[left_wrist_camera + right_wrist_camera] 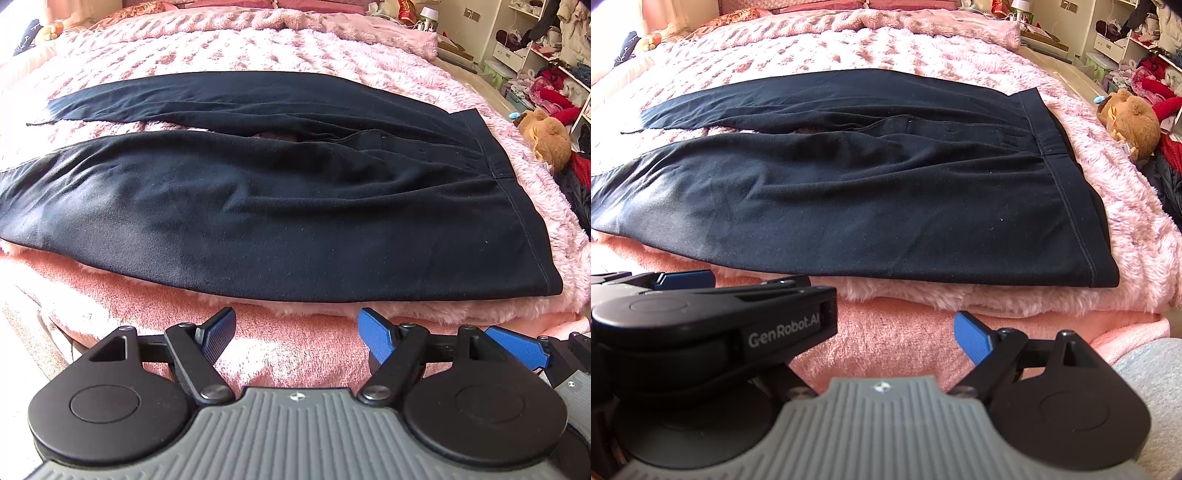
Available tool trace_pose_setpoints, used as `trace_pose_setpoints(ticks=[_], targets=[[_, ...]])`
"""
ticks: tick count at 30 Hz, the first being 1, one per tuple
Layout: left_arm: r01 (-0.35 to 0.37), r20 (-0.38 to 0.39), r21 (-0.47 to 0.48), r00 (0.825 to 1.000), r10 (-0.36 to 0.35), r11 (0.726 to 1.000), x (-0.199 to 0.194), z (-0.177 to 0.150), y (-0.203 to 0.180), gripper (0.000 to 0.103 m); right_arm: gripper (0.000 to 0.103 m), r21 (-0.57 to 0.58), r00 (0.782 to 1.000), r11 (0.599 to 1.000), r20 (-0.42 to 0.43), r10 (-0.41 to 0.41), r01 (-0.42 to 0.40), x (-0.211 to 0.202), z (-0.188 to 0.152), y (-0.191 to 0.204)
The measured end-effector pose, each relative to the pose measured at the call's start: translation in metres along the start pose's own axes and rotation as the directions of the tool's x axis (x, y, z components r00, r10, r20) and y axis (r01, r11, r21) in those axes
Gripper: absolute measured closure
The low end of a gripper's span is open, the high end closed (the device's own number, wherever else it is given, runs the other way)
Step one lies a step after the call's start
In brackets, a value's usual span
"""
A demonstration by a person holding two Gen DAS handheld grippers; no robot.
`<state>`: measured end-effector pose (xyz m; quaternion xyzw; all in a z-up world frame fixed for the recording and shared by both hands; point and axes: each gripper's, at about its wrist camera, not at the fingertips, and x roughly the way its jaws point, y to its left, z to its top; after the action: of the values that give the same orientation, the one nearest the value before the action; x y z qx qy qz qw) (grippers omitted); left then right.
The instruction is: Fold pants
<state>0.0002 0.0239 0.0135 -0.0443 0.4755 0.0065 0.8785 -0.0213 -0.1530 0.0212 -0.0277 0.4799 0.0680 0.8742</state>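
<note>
Blue-padded fingers (373,334) of the left gripper (297,328) spread wide, nothing between them, poised over pink fleece just short of the bed's near edge. Right gripper (897,325) likewise apart and empty as far as visible: one blue finger (971,334) clear, the other hidden behind the left gripper's black housing.

Ahead of both sets of fingers, well clear of the tips: black soft-knit pants (280,192), flat on a fluffy pink bedspread (258,44), waistband toward the right, two legs running left with a narrow wedge of pink between them. Stitched waistband seam, light wrinkles near the crotch, a loose thread at the far cuff.

Only in the right wrist view: "GenRobot.AI" lettering on the left gripper's side. In both views, beyond the waistband to the right, a brown plush toy (1130,122).
</note>
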Motion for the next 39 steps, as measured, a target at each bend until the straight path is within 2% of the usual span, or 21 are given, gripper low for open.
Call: trace_pose_setpoints(ticks=[25,28,30,33,36,38,39], targets=[[0.006,-0.014,0.01,1.0,-0.006,1.0,0.003,-0.002,0.001,0.015,0.022,0.001,1.0,1.0,-0.013,0.009,-0.009,0.005,-0.003,0.003],[0.027,-0.013,0.037,1.0,-0.027,0.999,0.003,-0.002,0.001,0.015,0.022,-0.021,1.0,1.0,-0.02,0.019,-0.02,0.007,-0.003,0.001],[0.062,0.019,0.081,0.998,-0.063,0.995,0.0,-0.002,0.003,0.016,0.022,-0.015,0.999,0.999,-0.028,0.029,-0.029,0.006,-0.003,-0.008],[0.104,0.07,0.111,0.991,-0.112,0.988,-0.004,0.002,0.011,0.016,0.022,0.068,0.999,0.997,-0.018,0.029,-0.028,0.005,-0.002,-0.041],[0.139,0.07,0.046,0.987,-0.142,0.989,0.0,0.008,0.023,0.019,0.023,0.248,0.999,0.968,-0.019,0.033,-0.028,0.009,-0.004,-0.09],[0.176,0.055,-0.02,0.983,-0.174,0.984,0.006,0.01,0.032,0.021,0.037,0.366,0.999,0.93,0.001,0.049,-0.046,0.011,-0.01,-0.125],[0.189,0.051,-0.057,0.981,-0.186,0.98,0.01,0.011,0.037,0.021,0.04,0.402,0.998,0.913,0.024,0.059,-0.063,0.012,-0.013,-0.138]])
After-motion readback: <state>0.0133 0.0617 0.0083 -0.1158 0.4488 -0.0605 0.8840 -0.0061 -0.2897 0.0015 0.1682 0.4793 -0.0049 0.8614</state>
